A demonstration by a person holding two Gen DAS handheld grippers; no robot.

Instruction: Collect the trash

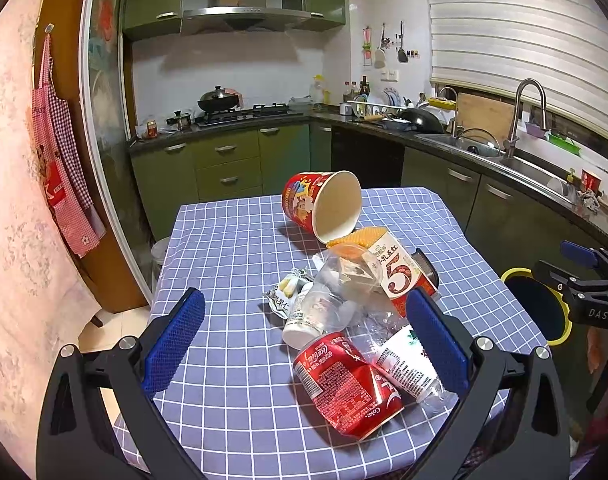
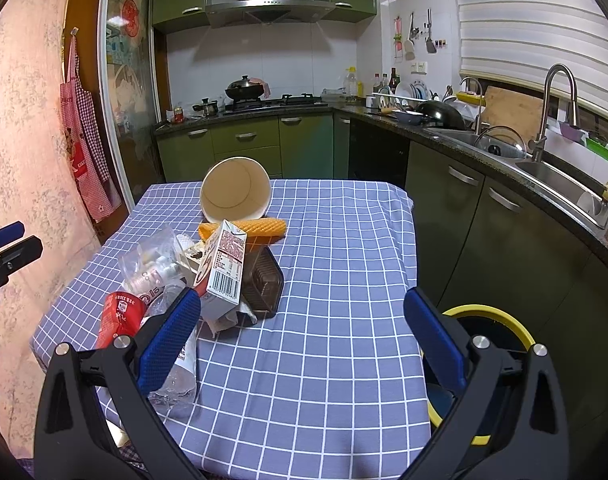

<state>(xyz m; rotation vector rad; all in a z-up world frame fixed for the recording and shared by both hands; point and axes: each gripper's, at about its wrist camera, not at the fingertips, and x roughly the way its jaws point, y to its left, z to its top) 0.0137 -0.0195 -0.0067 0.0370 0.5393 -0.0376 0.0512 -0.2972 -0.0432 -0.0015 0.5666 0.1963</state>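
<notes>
left wrist view first: we see the trash pile (image 1: 352,304) heaped on the near right part of the surface (image 1: 231,248), which wears a blue checked cloth. nearest us lies a dented red cola can (image 1: 346,384) on its side, touching a crushed clear plastic bottle (image 1: 404,360) with a white and green label. behind them a clear plastic cup (image 1: 344,280) and a milk carton (image 1: 396,268) lean together, with a small crumpled wrapper (image 1: 287,292) just left of the cup. a red paper noodle cup (image 1: 324,204) lies tipped at the far end, mouth toward us, beside an orange corrugated piece (image 1: 360,238).

our left tongs (image 1: 304,340) are spread wide and hold nothing, the pile between and beyond the blue pads. our right tongs (image 2: 301,336) are likewise wide apart and empty (the carton (image 2: 223,268) and a dark plastic tray (image 2: 263,284) sit just beyond the left pad). a yellow-rimmed bin (image 2: 484,312) stands off the surface's right edge, near the right tongs.
</notes>
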